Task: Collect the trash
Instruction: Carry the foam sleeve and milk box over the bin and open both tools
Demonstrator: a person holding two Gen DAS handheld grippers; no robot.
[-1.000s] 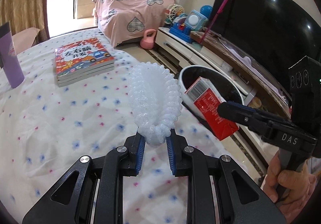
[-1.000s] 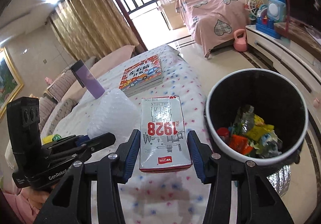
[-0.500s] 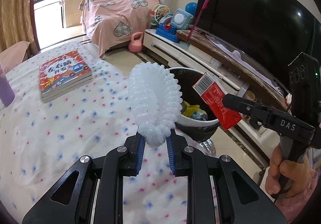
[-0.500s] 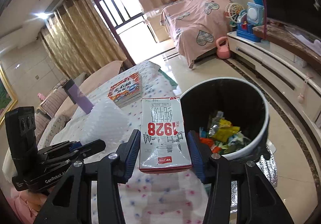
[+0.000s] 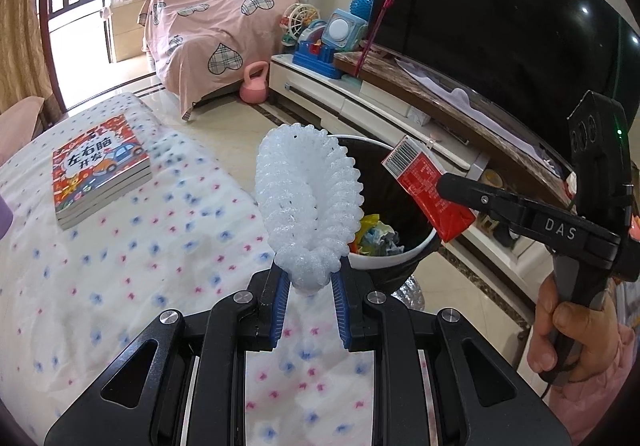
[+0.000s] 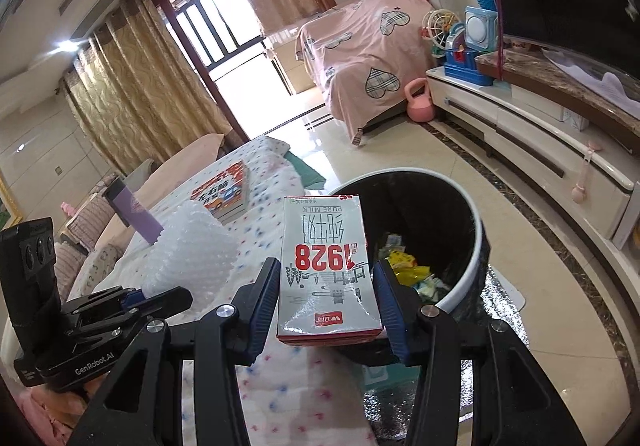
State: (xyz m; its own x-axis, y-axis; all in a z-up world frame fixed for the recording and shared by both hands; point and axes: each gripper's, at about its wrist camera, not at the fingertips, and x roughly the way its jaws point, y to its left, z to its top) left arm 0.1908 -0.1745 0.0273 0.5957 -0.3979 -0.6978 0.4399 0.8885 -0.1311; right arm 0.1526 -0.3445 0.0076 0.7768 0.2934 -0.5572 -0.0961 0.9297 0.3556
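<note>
My left gripper [image 5: 308,296] pinches the foam net [image 5: 308,202] at its squashy, feather-light base; my right gripper [image 6: 326,300] clamps the stiff milk carton [image 6: 326,266] across its sides, near the bin [image 6: 468,278].

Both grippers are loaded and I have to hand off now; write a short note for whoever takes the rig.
Left gripper: shut on the white foam net sleeve, held upright above the edge of the floral-cloth table, beside the bin.
Right gripper: shut on the red-and-white milk carton, by the rim of the black-lined white trash bin.
Done: both pieces picked up; the bin already holds colourful wrappers.
Left: move each over the bin opening and release. The book stack stays.
</note>
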